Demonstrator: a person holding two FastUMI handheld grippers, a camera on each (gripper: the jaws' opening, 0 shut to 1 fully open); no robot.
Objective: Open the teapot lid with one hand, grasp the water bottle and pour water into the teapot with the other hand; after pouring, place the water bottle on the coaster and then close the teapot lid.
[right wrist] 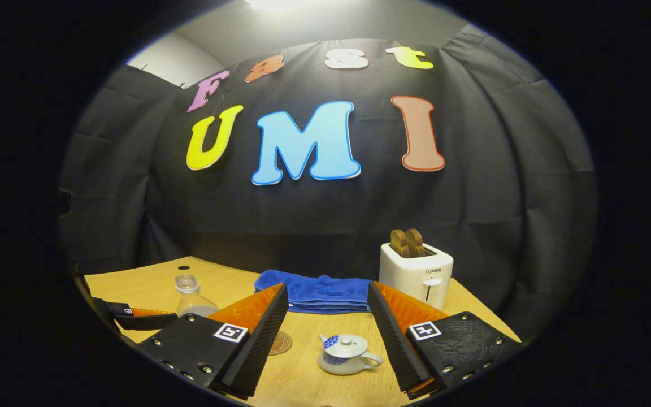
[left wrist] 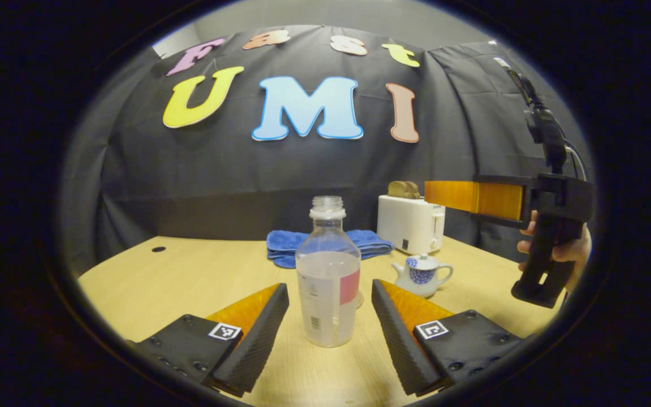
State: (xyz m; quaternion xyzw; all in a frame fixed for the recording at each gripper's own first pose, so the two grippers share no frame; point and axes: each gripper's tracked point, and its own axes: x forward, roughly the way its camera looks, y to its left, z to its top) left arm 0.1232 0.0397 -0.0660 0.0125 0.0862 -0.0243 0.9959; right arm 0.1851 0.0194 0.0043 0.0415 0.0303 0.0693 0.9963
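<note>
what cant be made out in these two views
- Round brown coaster: right gripper view, half hidden behind the right gripper's left finger.
- Clear plastic water bottle: right gripper view, lower body hidden by that same finger and the left gripper.
- Label print on the bottle: left gripper view, too small to read.
- Small white-and-blue teapot: left gripper view, its contents, hidden by the closed lid.

Left tongs (left wrist: 330, 325) spread wide, water bottle (left wrist: 328, 277) upright between fingers, gap each side, no contact. Right tongs (right wrist: 328, 333) spread above teapot (right wrist: 348, 353), lid on, open air around it. Coaster (right wrist: 280, 342) just left of teapot, bare worktop (right wrist: 303, 379) between. Back edge blocked: blue towel (right wrist: 317, 291), toaster (right wrist: 416, 271). Worktop left of bottle free.
</note>
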